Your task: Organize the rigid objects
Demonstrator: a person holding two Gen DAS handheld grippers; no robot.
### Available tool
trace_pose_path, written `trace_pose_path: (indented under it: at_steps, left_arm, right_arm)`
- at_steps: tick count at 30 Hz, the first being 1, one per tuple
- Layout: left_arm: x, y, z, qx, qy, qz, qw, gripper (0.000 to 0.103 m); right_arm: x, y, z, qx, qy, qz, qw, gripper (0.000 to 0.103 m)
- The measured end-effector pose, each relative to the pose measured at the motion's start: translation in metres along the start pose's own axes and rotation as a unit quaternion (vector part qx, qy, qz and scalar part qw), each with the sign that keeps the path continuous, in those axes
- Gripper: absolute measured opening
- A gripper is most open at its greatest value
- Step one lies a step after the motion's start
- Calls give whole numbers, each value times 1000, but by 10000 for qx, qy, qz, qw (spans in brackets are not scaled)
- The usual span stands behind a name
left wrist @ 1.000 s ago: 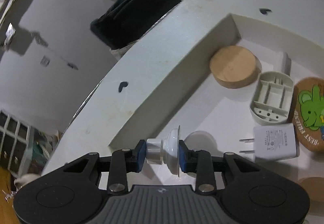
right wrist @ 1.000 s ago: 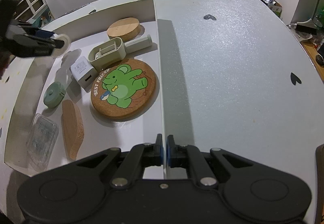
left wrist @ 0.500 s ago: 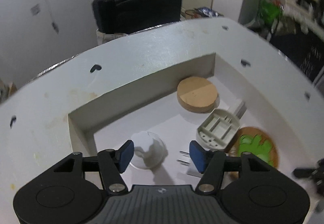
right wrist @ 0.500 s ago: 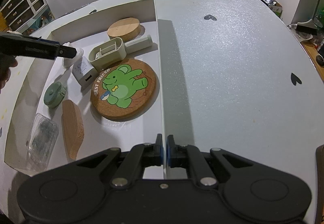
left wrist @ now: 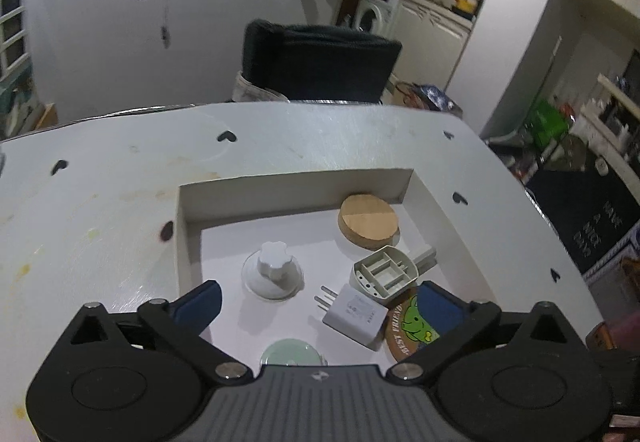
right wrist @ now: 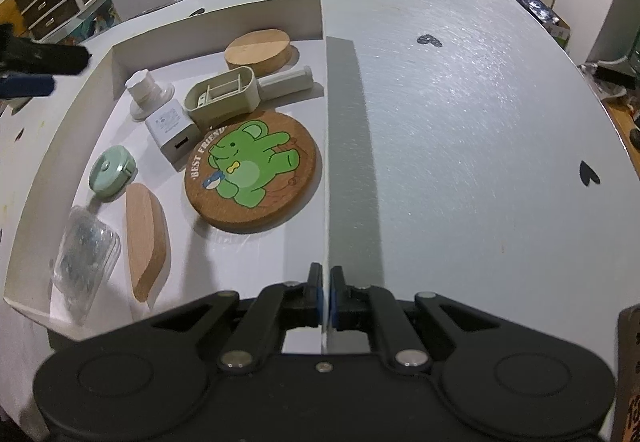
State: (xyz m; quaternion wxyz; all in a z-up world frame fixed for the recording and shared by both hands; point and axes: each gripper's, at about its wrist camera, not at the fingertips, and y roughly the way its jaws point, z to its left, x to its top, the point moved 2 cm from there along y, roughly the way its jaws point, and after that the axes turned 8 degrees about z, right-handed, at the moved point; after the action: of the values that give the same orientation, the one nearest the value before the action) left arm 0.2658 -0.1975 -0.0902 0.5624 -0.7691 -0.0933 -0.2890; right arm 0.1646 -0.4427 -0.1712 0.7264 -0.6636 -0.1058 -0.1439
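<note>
Left cam: the left tool (left wrist: 318, 302) is spread wide w/ nothing in it, up over the near-left part of the box (left wrist: 296, 176). The white knob (left wrist: 273, 269) stands on its round base on the box floor, just ahead of the tool and a bit left of the middle of the gap, knob end up. Beside it to the right lies the charger (left wrist: 355, 316), prongs pointing at the knob. Past that are the grey plug case (left wrist: 385, 274), the round wood block (left wrist: 369, 221) at the back wall, and the frog coaster (left wrist: 414, 326), partly behind the right pad.

Right cam: the right tool (right wrist: 325, 292) is pressed together on the box's right wall (right wrist: 325, 146), pinching the thin edge at the near end. The knob (right wrist: 144, 92) sits in the far-left corner, well apart from this tool. The left tool (right wrist: 30, 72) shows at the left edge, so it's much nearer the knob. No loose things show on the surface (right wrist: 460, 122), so I think sorting is about done.
</note>
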Motion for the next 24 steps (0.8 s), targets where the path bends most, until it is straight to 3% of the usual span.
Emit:
trace_pose_path:
  at_steps: [11,15,24]
  left_arm:
    - [-33,-56,-1,406,-401,-226,9981,103]
    - [-45,-72,-1,475,-414,-281,9976,103]
    - [-75,-112,0,561,-307,-398,9972,103]
  right_arm:
    - [-3,-1,-2,-2,-101,-96,9999,8]
    - [-5,-10,-8,-81,86,-233,9997,24]
    - [-18,-90,20,-257,74,-1340,9906,59]
